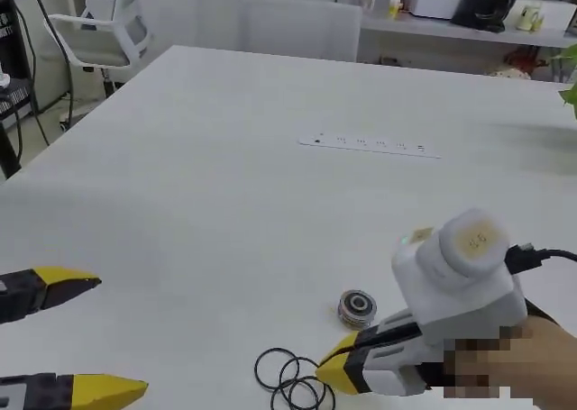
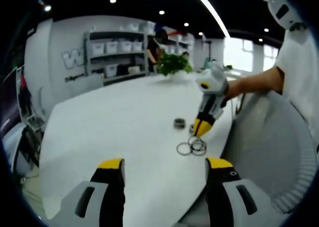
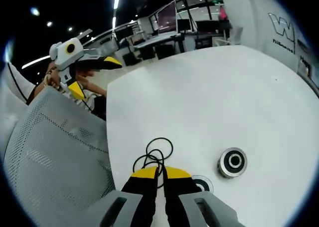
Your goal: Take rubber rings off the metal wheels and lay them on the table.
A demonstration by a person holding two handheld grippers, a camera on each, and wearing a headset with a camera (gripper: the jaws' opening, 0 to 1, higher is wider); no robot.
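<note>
Several black rubber rings (image 1: 293, 380) lie in a loose overlapping heap near the table's front edge. My right gripper (image 1: 335, 367) rests its yellow tips against the heap. In the right gripper view its jaws (image 3: 159, 173) are shut, and one loop of the rubber rings (image 3: 158, 152) runs in between the tips. A metal wheel (image 1: 358, 307) (image 3: 233, 162) stands just beyond. A second wheel (image 3: 203, 183) peeks out beside the right jaw. My left gripper (image 1: 88, 336) (image 2: 164, 164) hovers open at the front left, holding nothing, well apart from the rings (image 2: 192, 147).
A white power strip (image 1: 370, 144) lies on the white table (image 1: 198, 176) toward the far side. A grey mesh chair back (image 3: 50, 152) stands against the table's near edge. White chairs (image 1: 99, 27) and a cluttered counter stand beyond the table.
</note>
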